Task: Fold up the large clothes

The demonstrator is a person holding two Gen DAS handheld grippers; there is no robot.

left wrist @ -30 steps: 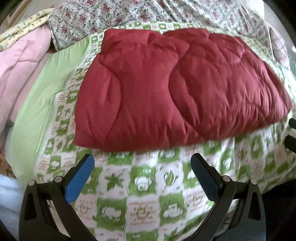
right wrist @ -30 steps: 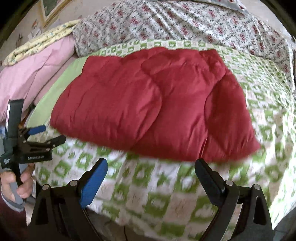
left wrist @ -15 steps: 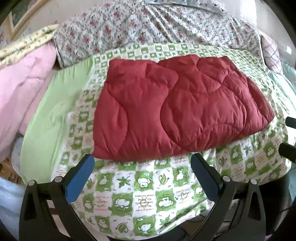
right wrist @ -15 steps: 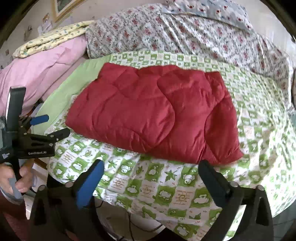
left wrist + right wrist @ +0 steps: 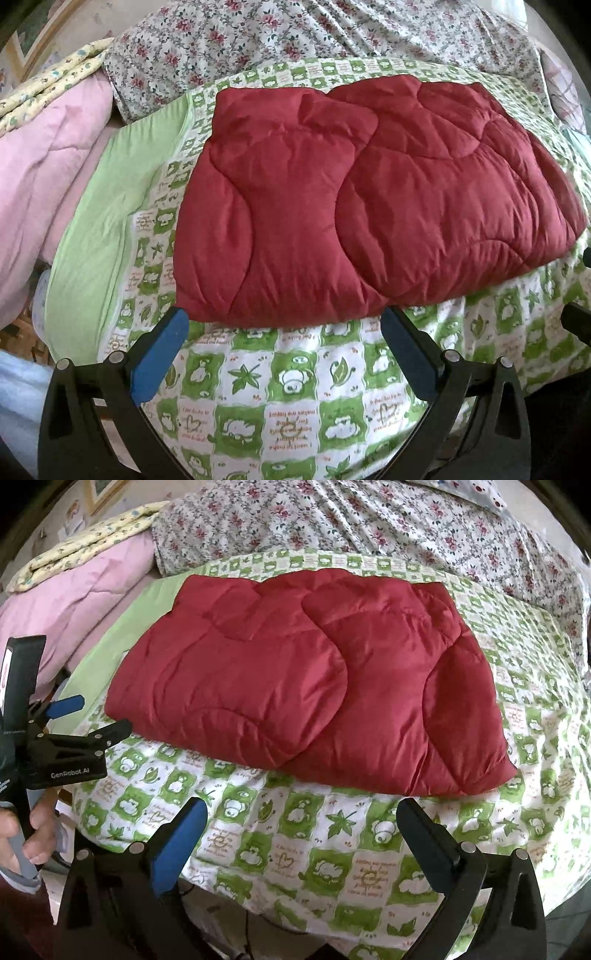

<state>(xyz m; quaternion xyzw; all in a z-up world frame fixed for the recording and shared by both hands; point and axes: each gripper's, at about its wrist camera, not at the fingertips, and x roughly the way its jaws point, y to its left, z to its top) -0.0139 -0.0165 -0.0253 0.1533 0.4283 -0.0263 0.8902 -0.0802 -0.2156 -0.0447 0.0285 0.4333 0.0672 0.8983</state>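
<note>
I see the red quilt (image 5: pixel 369 206) lying folded on the bed (image 5: pixel 295 398), above and beyond my left gripper (image 5: pixel 282 332) in the left wrist view. Its near edge sits right at the tips of the fingers (image 5: pixel 159 354) in the frame, but I cannot tell whether they touch it. The fingers stand wide, with only the green-checked sheet (image 5: pixel 280 384) showing between them.

In the right wrist view my right gripper (image 5: pixel 301 819) is also spread wide, its jaws having just been opening, with nothing between them but sheet. The quilt (image 5: pixel 306 690) lies higher in that frame, clear of the fingers (image 5: pixel 177 845), with a strip of sheet between.

The quilt's long axis runs across both frames, left to right. In the right view it slants, the left end higher and the right corner reaching down toward the lower right. The folded layers overlap near the middle.

At the left edge of the right view, a hand (image 5: pixel 22 842) grips the handle of the left gripper. A pink blanket (image 5: pixel 92 613) is piled at the upper left, and a floral sheet (image 5: pixel 369 524) covers the top of the frame.
</note>
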